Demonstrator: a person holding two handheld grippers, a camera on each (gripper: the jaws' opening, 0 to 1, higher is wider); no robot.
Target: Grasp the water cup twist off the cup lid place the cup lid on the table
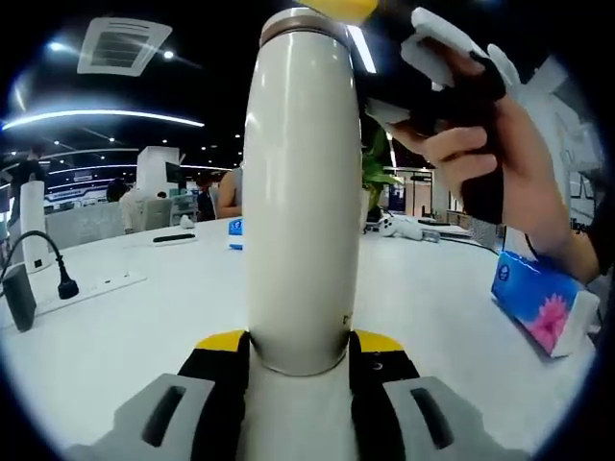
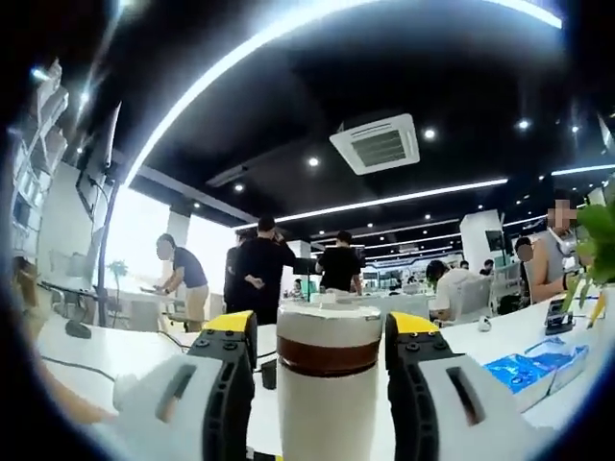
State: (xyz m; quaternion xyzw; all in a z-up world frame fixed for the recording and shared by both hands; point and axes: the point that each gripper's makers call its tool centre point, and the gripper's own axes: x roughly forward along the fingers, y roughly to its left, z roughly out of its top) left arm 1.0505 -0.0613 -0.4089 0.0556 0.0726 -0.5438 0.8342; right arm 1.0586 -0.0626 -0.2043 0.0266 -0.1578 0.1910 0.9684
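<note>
Cup: the water cup (image 1: 303,192) is a tall cream bottle, smooth and slightly glossy, swelling at the middle and narrowing to a dull metal band near the top. It stands upright over the white tabletop (image 1: 125,327).
Left claw: the left claw (image 1: 300,357) is clenched on the cup's lower body, its black pads with yellow tips pressed to both sides.
Lid: the cup lid (image 2: 330,338) sits between the jaws in the right gripper view, a pale round cap with a brown ring under it.
Right claw: the right claw (image 2: 325,357) is closed around the lid from above; its jaws look to be touching the lid's sides. In the left gripper view a hand (image 1: 500,173) holds this claw at the cup's top.
Done: both holds look taken, cup below and lid above.
Left: I judge that the lid is still on the cup, as the brown ring and body run on below it. Twisting off and setting the lid on the tabletop remain.
Nearby: a blue tissue pack (image 1: 543,303) with a pink flower lies to the cup's right, and a white power strip (image 1: 91,286) lies well apart on the other side.
</note>
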